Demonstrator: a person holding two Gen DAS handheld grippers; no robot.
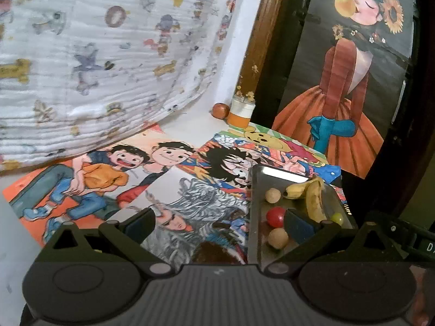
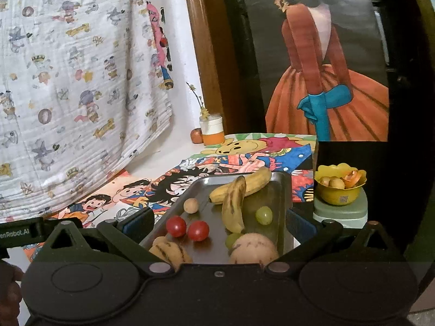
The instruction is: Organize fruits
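Steel tray [image 2: 282,190] on cartoon mats, two bananas [image 2: 233,203] at its 12 o'clock, two red tomatoes [image 2: 187,228] at 8 o'clock, green grapes, possibly two, right gripper [image 2: 217,225] spread wide and empty, left gripper [image 1: 220,222] likewise apart, yellow bowl [image 2: 339,193] at 3 o'clock

Backdrop: white crinkled cloth printed with small cartoon figures [image 2: 76,81], hanging on the left.
Table cover: colourful cartoon posters [image 1: 108,179], lying flat and overlapping.
Wall picture: painting of a figure in an orange dress with blue gloves [image 2: 326,81], upright at the back.
Corner: white-and-orange plastic jar [image 2: 213,131] holding a thin twig, beside a brown wooden post [image 1: 261,35].
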